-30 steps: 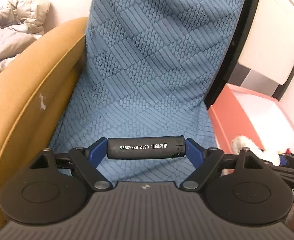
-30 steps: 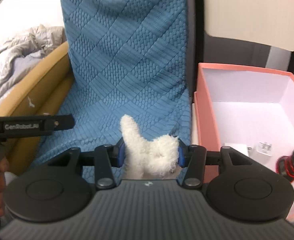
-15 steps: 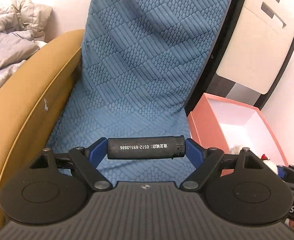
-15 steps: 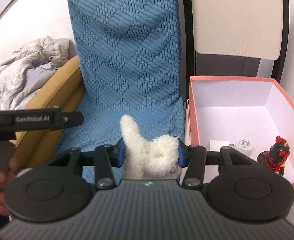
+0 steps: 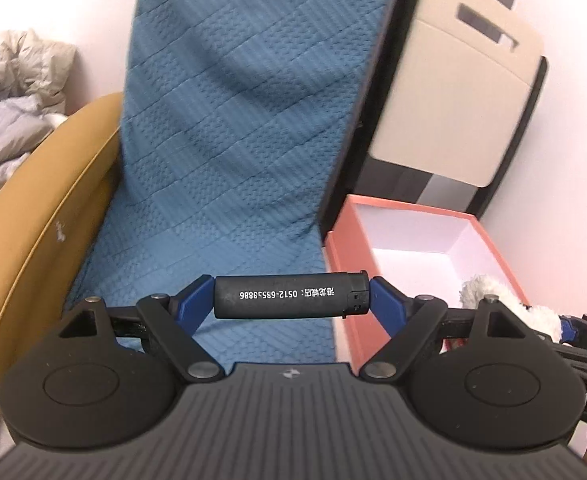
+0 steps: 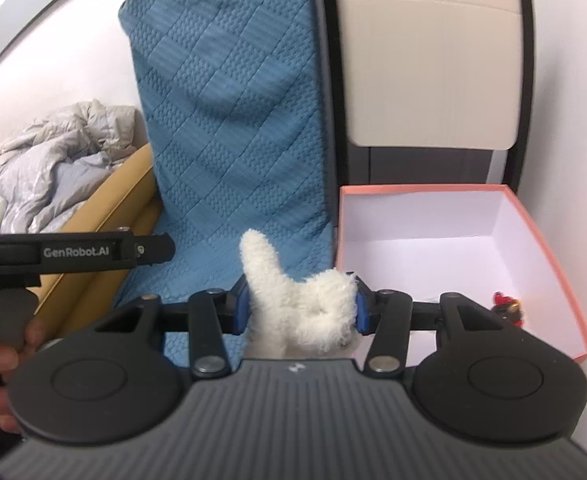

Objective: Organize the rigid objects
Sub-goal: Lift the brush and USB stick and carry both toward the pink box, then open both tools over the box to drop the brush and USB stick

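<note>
My left gripper (image 5: pixel 292 297) is shut on a black lighter (image 5: pixel 292 297) with white printed digits, held crosswise above the blue quilted seat (image 5: pixel 221 184). My right gripper (image 6: pixel 299 309) is shut on a fluffy white plush toy (image 6: pixel 299 304), near the left wall of the pink box (image 6: pixel 549 248). The pink box (image 5: pixel 343 248) has a white inside and stands right of the seat. A red and black figurine (image 6: pixel 505 305) stands inside it, partly hidden by the gripper. The plush also shows at the right of the left wrist view (image 5: pixel 481 286).
A mustard-yellow curved armrest (image 5: pixel 33 240) borders the seat on the left, with crumpled grey bedding (image 6: pixel 45 172) beyond it. A beige and black appliance (image 6: pixel 429 64) stands behind the box against the white wall. The left gripper's body (image 6: pixel 73 254) crosses the right wrist view.
Both grippers have risen and pulled back, so the seat back, the box and the appliance show more fully. The left view has swung towards the box. Both grips are unchanged.
</note>
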Demonstrator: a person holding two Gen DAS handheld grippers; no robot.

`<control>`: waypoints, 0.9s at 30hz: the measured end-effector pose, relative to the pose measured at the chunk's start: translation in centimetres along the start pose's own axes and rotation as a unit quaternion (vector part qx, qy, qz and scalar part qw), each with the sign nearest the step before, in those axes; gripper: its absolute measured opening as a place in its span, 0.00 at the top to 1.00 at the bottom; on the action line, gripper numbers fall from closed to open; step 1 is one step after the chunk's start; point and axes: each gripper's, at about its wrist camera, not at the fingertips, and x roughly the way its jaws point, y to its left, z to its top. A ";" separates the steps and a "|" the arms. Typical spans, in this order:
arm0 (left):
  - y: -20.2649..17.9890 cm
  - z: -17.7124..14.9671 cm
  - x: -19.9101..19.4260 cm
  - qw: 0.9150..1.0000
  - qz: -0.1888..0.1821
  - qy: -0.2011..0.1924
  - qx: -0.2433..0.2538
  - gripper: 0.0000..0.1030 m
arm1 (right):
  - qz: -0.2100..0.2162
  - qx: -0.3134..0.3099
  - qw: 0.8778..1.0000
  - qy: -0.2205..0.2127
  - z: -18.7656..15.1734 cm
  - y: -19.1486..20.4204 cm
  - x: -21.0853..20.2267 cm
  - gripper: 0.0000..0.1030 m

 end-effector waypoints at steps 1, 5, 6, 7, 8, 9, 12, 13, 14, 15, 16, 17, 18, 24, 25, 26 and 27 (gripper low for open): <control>-0.6 0.0 -0.1 1.000 -0.002 -0.001 0.004 0.16 | -0.002 0.002 1.000 -0.002 0.1 -0.5 -0.4 0.51; -3.4 0.1 -0.1 1.000 -0.017 -0.001 0.011 0.16 | -0.010 0.010 1.000 -0.010 0.3 -2.4 -1.9 0.51; -4.1 0.1 -0.2 1.000 -0.023 0.000 0.013 0.16 | -0.013 0.013 1.000 -0.012 0.4 -3.0 -2.3 0.51; -4.8 0.2 -0.3 1.000 -0.028 -0.001 0.014 0.16 | -0.017 0.017 1.000 -0.014 0.4 -3.5 -2.6 0.51; -5.6 0.2 -0.2 0.999 -0.032 -0.002 0.018 0.16 | -0.019 0.020 0.999 -0.016 0.4 -4.0 -3.0 0.51; -6.4 0.3 -0.2 0.999 -0.036 -0.003 0.023 0.16 | -0.022 0.023 0.999 -0.018 0.4 -4.6 -3.4 0.51; -8.6 0.5 0.1 0.998 -0.047 -0.006 0.032 0.16 | -0.032 0.029 0.999 -0.022 0.5 -6.4 -4.2 0.51; -9.3 0.6 0.3 0.998 -0.051 -0.007 0.035 0.16 | -0.036 0.033 0.999 -0.023 0.5 -7.1 -4.3 0.51; -9.8 0.6 0.6 0.998 -0.055 -0.006 0.037 0.16 | -0.039 0.036 0.998 -0.023 0.5 -7.6 -4.4 0.51; -10.4 0.7 0.9 0.997 -0.059 -0.005 0.039 0.16 | -0.042 0.040 0.998 -0.023 0.5 -8.2 -4.4 0.51; -11.0 0.8 1.2 0.997 -0.063 -0.003 0.042 0.16 | -0.044 0.042 0.998 -0.022 0.6 -8.8 -4.3 0.51; -11.5 0.8 1.6 0.997 -0.067 -0.001 0.045 0.16 | -0.046 0.045 0.998 -0.022 0.6 -9.3 -4.2 0.51; -12.1 0.9 2.1 0.996 -0.069 0.001 0.048 0.16 | -0.048 0.046 0.998 -0.022 0.7 -9.9 -4.1 0.51; -14.4 1.4 5.5 0.996 -0.072 0.014 0.052 0.16 | -0.052 0.055 0.997 -0.014 1.0 -12.9 -2.2 0.51; -14.6 1.4 6.2 0.996 -0.072 0.019 0.052 0.16 | -0.052 0.056 0.997 -0.012 1.0 -13.5 -1.8 0.51; -15.0 1.3 6.9 0.996 -0.074 0.024 0.051 0.16 | -0.053 0.058 0.997 -0.009 1.0 -13.9 -1.4 0.51; -15.3 1.3 7.6 0.996 -0.074 0.029 0.051 0.16 | -0.053 0.061 0.997 -0.007 0.9 -14.5 -0.9 0.51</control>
